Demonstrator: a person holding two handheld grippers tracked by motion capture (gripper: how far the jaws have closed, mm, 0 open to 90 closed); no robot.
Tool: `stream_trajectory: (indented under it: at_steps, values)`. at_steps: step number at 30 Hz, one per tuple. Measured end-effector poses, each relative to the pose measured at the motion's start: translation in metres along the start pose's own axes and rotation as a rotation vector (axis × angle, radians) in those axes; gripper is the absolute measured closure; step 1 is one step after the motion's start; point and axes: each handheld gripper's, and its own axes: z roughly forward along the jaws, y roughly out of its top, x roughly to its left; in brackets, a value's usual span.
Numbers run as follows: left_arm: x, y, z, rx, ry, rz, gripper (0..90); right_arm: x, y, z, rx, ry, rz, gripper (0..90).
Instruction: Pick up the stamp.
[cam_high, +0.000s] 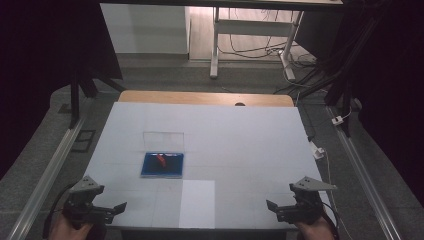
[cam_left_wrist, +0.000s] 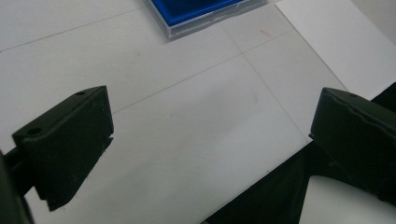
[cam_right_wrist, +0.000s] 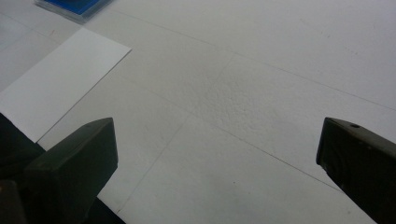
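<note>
An open clear case with a blue lining (cam_high: 162, 165) lies left of the table's middle, its transparent lid (cam_high: 163, 140) standing up behind it. A small red object (cam_high: 161, 160) rests on the blue lining. My left gripper (cam_high: 119, 206) hovers at the table's front left corner, open and holding nothing. My right gripper (cam_high: 272, 205) hovers at the front right, open and holding nothing. In the left gripper view (cam_left_wrist: 210, 135) the blue case's corner (cam_left_wrist: 201, 11) shows at the top, well ahead of the jaws. The right gripper view (cam_right_wrist: 217, 154) catches the case (cam_right_wrist: 74, 7) at the top left.
A white sheet of paper (cam_high: 198, 203) lies at the front edge between the two grippers, also seen as the paper (cam_right_wrist: 60, 79) in the right gripper view. The white table top (cam_high: 240, 140) spreads right of the case. A wooden strip (cam_high: 205, 98) borders the far edge.
</note>
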Motion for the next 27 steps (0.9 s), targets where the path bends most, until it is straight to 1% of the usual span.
stream_trajectory:
  at_steps: [4, 6, 10, 12, 14, 16, 22, 25, 27]
  values:
    - [-0.003, 0.003, -0.003, -0.021, 0.032, 0.025, 0.0, 0.0, 0.0, 0.0, 0.0, 0.002, 0.0, 0.0]
    - [-0.002, 0.003, -0.004, -0.03, 0.032, 0.028, 0.0, 0.0, 0.0, 0.0, 0.0, 0.003, 0.001, 0.0]
    - [-0.001, 0.005, -0.001, -0.039, 0.009, 0.039, 0.0, 0.0, 0.0, 0.0, 0.008, 0.0, -0.005, 0.0]
    - [-0.001, 0.007, 0.002, -0.05, -0.023, 0.065, 0.0, 0.001, 0.0, 0.001, 0.008, 0.002, -0.006, 0.0]
    - [-0.002, 0.009, 0.005, -0.043, -0.04, 0.081, 0.0, 0.001, 0.0, 0.001, 0.01, 0.003, -0.006, 0.0]
    - [-0.002, 0.01, 0.007, -0.045, -0.043, 0.1, 0.0, 0.001, 0.0, 0.001, 0.011, 0.005, -0.009, 0.0]
    - [-0.002, 0.018, 0.009, -0.099, -0.038, 0.114, 0.0, 0.003, 0.0, 0.0, 0.003, 0.015, -0.035, 0.0]
    - [-0.004, 0.023, 0.013, -0.108, -0.033, 0.119, 0.0, 0.002, 0.0, 0.0, 0.004, 0.015, -0.034, 0.0]
    - [-0.006, 0.027, 0.016, -0.109, -0.032, 0.127, 0.0, 0.002, 0.0, 0.0, 0.003, 0.013, -0.025, 0.0]
